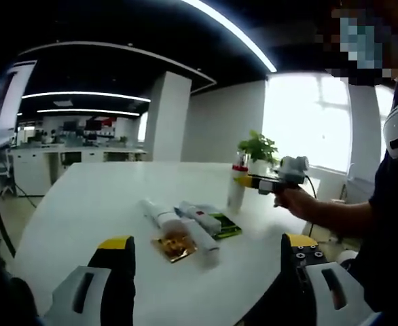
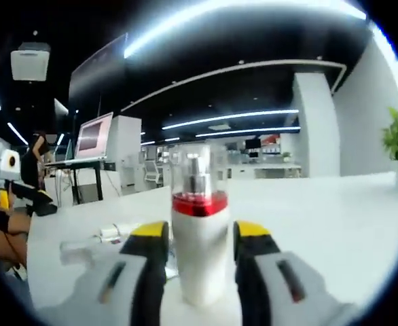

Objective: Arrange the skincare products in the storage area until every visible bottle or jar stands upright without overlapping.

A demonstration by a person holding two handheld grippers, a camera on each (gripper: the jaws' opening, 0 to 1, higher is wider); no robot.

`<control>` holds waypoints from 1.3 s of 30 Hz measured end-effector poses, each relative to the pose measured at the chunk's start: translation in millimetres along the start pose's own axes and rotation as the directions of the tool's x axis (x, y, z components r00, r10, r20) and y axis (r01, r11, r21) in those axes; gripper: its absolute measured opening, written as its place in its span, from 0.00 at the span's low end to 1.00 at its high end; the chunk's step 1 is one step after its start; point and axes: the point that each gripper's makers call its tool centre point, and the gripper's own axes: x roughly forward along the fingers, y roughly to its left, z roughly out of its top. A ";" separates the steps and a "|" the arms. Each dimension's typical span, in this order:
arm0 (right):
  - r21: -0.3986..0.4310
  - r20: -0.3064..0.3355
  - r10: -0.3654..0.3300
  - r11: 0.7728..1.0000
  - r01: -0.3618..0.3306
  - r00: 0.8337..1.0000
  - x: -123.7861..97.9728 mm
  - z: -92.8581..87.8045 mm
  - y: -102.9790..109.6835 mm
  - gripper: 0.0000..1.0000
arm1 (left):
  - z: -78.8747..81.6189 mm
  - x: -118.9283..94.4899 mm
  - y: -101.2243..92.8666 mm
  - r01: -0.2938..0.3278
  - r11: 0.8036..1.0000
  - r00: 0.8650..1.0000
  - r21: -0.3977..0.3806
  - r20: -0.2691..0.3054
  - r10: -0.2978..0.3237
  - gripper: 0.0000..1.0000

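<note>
Across the middle of the room spreads a big white table [image 1: 104, 204], and everything being handled sits on it. Beyond it stand a white pillar [image 1: 166, 115] and rows of desks under long ceiling lights. A potted plant [image 1: 258, 151] stands at the table's far right edge, by the bright window.

At the right side a person's hand [image 1: 295, 199] holds the right gripper [image 1: 245, 180] out over the table. In the right gripper view its yellow-tipped jaws stand on either side of an upright pump bottle [image 2: 199, 234], white-bodied with a red band and a clear cap, standing on the tabletop. The jaws hug its sides closely, but whether they actually press it I cannot tell. In the left gripper view that same bottle [image 1: 237, 187] stands upright toward the far right of the table, near the plant.

Nearer the middle lie the rest of the products, flat and crowded together: two white tubes [image 1: 159, 215], side by side and angled, a green packet [image 1: 225, 225] just to their right, and a small gold sachet [image 1: 174, 245] at their near end, touching or overlapping a tube.

The left gripper [image 1: 209, 255] hangs at the near edge with its jaws wide apart and nothing between them, well short of the lying pile.
</note>
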 end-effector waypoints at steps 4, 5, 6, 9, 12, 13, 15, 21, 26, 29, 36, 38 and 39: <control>-0.011 0.006 -0.037 0.999 0.037 0.999 2.5 0.5 4.0 0.38 | -0.2 -0.5 0.3 0.009 1.000 1.000 0.000 0.000 -0.009 0.90; -0.015 0.008 -0.042 0.999 0.042 0.999 3.4 1.0 5.6 0.38 | -0.1 -1.1 0.9 0.009 1.000 1.000 0.002 -0.001 -0.009 0.90; -0.017 0.008 -0.047 0.999 0.047 0.999 4.4 1.3 6.6 0.37 | 0.0 -1.7 1.6 0.009 1.000 1.000 0.001 0.000 -0.009 0.90; -0.026 0.010 -0.075 0.997 0.075 0.997 6.3 2.1 6.5 0.37 | 0.5 -3.9 2.8 0.009 1.000 1.000 0.001 0.004 -0.009 0.90; -0.006 0.017 -0.096 0.995 0.096 0.995 8.1 2.3 4.8 0.37 | -0.3 -6.4 4.5 0.008 1.000 1.000 -0.003 0.009 -0.008 0.90; -0.008 0.015 -0.103 0.995 0.104 0.995 8.8 1.8 4.9 0.37 | -1.4 -6.9 5.2 0.007 1.000 1.000 -0.004 0.005 -0.007 0.90; -0.010 0.018 -0.119 0.993 0.119 0.993 9.2 1.6 5.3 0.37 | -3.3 -8.2 6.9 0.005 1.000 1.000 -0.006 0.001 -0.005 0.90; -0.048 0.021 -0.156 0.987 0.157 0.988 9.5 0.8 5.2 0.37 | -3.6 -10.4 8.1 0.005 1.000 1.000 -0.012 0.007 -0.005 0.90; -0.038 0.025 -0.166 0.985 0.167 0.986 10.9 -2.1 1.5 0.36 | -5.8 -12.2 8.6 0.005 1.000 1.000 -0.017 0.004 -0.005 0.90; -0.035 0.026 -0.171 0.984 0.172 0.985 11.4 -2.8 0.9 0.35 | -5.4 -13.1 9.5 0.003 1.000 1.000 -0.018 0.007 -0.003 0.91; -0.025 0.036 -0.157 0.987 0.157 0.987 12.0 -2.4 1.1 0.34 | -2.9 -13.9 9.8 -0.001 1.000 1.000 -0.017 0.016 0.001 0.91; -0.030 0.037 -0.148 0.988 0.149 0.988 11.9 -2.4 1.4 0.34 | -4.0 -14.0 9.7 -0.003 1.000 1.000 -0.021 0.015 0.003 0.91; -0.029 0.038 -0.140 0.990 0.141 0.989 11.8 -2.5 1.6 0.34 | -4.6 -14.0 9.6 -0.004 1.000 1.000 -0.022 0.015 0.004 0.91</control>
